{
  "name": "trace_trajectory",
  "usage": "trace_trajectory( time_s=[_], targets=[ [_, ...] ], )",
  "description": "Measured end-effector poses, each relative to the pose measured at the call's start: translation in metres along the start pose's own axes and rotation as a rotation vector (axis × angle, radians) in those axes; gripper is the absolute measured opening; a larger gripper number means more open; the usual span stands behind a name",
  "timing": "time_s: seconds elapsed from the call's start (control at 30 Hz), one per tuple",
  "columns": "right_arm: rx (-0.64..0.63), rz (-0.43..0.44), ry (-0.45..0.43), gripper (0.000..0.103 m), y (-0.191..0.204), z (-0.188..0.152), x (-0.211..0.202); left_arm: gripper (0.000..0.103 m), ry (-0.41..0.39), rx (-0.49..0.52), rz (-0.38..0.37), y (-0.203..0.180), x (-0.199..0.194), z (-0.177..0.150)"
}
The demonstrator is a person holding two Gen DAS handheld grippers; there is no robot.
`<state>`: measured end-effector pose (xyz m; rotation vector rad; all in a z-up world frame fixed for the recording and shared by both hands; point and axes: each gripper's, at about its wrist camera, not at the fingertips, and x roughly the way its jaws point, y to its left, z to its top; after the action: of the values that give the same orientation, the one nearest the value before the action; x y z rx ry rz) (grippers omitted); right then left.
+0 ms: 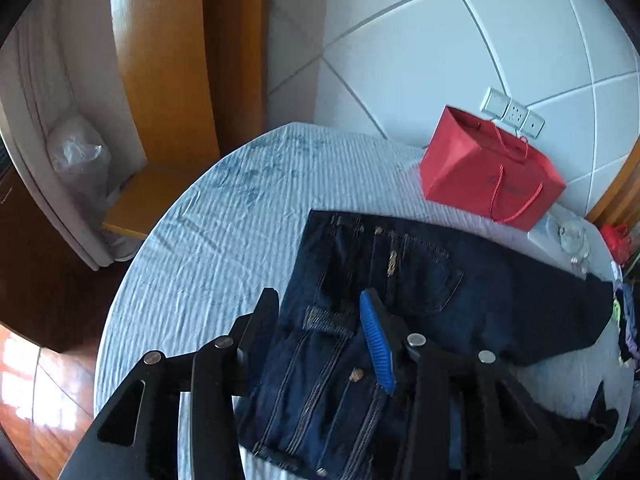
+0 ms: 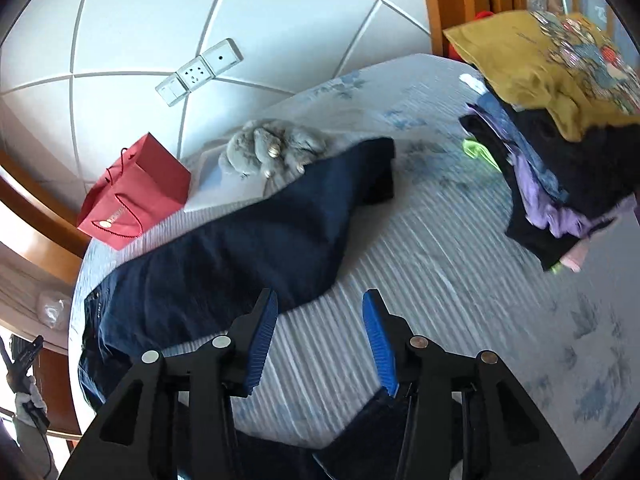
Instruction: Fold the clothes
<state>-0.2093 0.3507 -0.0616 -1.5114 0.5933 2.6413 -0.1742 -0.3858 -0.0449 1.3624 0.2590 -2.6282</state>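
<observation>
I hold both grippers, left (image 1: 320, 316) and right (image 2: 320, 320), spread apart over the jeans (image 1: 400, 280) near the bed's (image 1: 208, 240) front edge, bare sheet beside.

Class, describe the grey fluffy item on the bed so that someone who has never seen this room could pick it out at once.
Start at the white padded headboard and drop to the striped pale blue bedsheet below it. Right of the red paper gift bag, at the far end of the dark jeans, lies the grey fluffy item. It alone is furry, with small shiny round ornaments.
</observation>
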Motion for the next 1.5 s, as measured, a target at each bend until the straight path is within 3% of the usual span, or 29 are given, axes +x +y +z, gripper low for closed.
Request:
trace_trajectory(
  time_s=[0.13,0.33,0.6,0.8,0.9,1.0,1.13,1.2,1.27,1.3,1.37,1.4,1.47,1.5],
  targets=[
    [0.085,-0.041,0.031,0.044,-0.045,-0.049,-0.014,0.043,0.093,0.002,0.044,0.025,0.008,-0.053],
    [0.198,-0.097,0.062,0.044,-0.091,-0.116,-0.042,0.043,0.164,-0.038,0.031,0.051,0.029,-0.116],
    [0.274,-0.127,0.081,0.044,-0.112,-0.169,-0.063,0.043,0.126,-0.034,0.065,0.056,0.061,-0.12],
    [0.251,-0.085,0.061,0.045,-0.106,-0.184,-0.066,0.043,0.14,-0.074,0.009,0.058,0.071,-0.119],
    [0.222,-0.067,0.065,0.063,-0.098,-0.184,-0.06,0.043,0.171,0.017,-0.02,0.04,0.072,-0.121],
    [0.203,-0.077,0.086,0.064,-0.093,-0.183,-0.045,0.034,0.18,0.035,-0.011,0.03,0.071,-0.123],
    [0.124,-0.136,0.115,0.064,-0.076,-0.181,-0.024,0.025,0.185,-0.057,0.029,0.027,0.062,-0.12],
    [0.02,-0.183,0.099,0.063,-0.06,-0.177,-0.015,0.024,0.12,-0.07,0.037,0.023,0.038,-0.114],
    [-0.045,-0.206,0.092,0.036,-0.048,-0.169,-0.007,0.023,0.04,-0.097,0.032,0.023,0.008,-0.106],
    [-0.06,-0.197,0.098,0.016,-0.044,-0.164,-0.003,0.023,-0.001,-0.125,0.007,0.027,-0.009,-0.1],
    [0.011,-0.129,0.034,0.012,-0.049,-0.15,-0.019,0.023,-0.057,-0.155,-0.011,0.035,-0.039,-0.09],
    [0.034,-0.112,-0.014,0.011,-0.051,-0.146,-0.033,0.012,-0.077,-0.16,-0.01,0.037,-0.053,-0.085],
    [0.112,-0.028,-0.105,0.011,-0.062,-0.14,-0.073,0.006,-0.068,-0.154,-0.02,0.043,-0.072,-0.079],
    [0.161,0.031,-0.145,0.011,-0.07,-0.138,-0.095,0.0,-0.087,-0.136,0.019,0.046,-0.081,-0.078]
  ],
)
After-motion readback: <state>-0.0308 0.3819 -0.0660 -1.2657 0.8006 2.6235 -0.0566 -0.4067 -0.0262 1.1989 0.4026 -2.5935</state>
